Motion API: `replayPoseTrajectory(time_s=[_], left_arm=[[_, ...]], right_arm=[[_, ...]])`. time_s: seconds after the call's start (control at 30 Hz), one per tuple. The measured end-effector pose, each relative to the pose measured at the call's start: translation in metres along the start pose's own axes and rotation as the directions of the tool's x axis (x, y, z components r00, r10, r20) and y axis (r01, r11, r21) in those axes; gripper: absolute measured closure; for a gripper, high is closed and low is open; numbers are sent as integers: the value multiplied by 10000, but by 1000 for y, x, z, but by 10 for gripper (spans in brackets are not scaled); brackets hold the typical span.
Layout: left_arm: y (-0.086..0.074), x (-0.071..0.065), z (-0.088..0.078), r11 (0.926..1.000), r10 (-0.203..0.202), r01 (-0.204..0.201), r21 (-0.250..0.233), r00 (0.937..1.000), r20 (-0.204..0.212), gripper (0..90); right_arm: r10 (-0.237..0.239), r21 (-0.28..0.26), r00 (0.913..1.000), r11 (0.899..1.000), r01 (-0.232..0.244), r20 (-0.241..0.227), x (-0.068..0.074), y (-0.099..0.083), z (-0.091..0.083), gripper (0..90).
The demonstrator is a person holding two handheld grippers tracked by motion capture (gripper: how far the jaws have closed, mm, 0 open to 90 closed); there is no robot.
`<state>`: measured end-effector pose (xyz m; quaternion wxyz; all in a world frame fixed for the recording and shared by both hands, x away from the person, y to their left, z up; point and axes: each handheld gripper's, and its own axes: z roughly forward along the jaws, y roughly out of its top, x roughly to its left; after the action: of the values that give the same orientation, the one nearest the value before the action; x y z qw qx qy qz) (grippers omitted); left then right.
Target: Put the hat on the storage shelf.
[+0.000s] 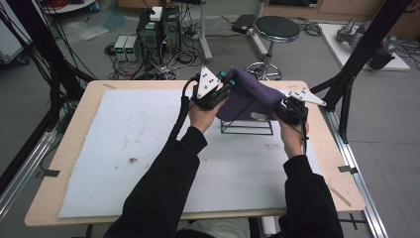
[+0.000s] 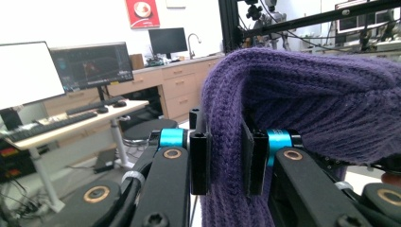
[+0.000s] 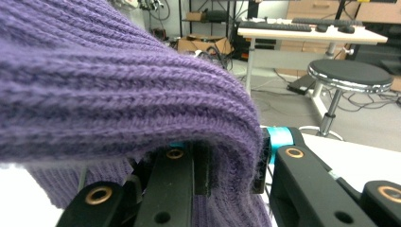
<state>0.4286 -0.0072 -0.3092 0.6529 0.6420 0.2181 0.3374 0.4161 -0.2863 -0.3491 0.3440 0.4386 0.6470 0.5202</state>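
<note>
over the far middle of the table [image 1: 74,163] we've got a purple knit hat [image 1: 247,96] stretched between the two grippers, draped over a small black wire rack [image 1: 246,127] that stands on the white mat [image 1: 124,148]. the hat sits just right of the table's centre line, toward the far edge, and its lower part hangs down in front of the rack's wires. whether the knit actually rests on the rack or just hovers above it, we can't tell from the high view.

the left gripper [image 1: 220,89] holds the left end of the hat. in the left gripper view we're looking straight along its black jaws and the left gripper [image 2: 226,156] is clamped on a thick fold of the ribbed edge, with the knit bunched between the pads and the rest of the hat arching off to the right.

the right gripper [image 1: 280,106] has the right end. in the right gripper view the right gripper [image 3: 234,165] is likewise pinched tight on the ribbed edge, the fabric rolling over the top of the jaws and off to the left.

both of our hands are near the rack, one on each side, sleeves coming in from the near edge. past the far edge of the table there's a black stool [image 1: 276,29] on the floor.
</note>
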Motion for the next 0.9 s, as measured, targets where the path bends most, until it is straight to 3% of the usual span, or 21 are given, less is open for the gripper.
replayPoseTrajectory(time_s=[0.57,0.73,0.9], left_arm=[[-29,-11,-1,9942,-331,355,1010,9991,-256,772],[-34,-14,-4,9915,-713,757,1062,9965,-448,769],[-40,-18,-3,9891,-638,686,1299,9971,-405,769]], right_arm=[[251,1433,9995,9894,-221,-186,-7,-15,9,773],[397,1603,9987,9865,-343,-310,-8,-19,12,767],[580,1661,9980,9847,-528,-264,-10,-29,13,767]])
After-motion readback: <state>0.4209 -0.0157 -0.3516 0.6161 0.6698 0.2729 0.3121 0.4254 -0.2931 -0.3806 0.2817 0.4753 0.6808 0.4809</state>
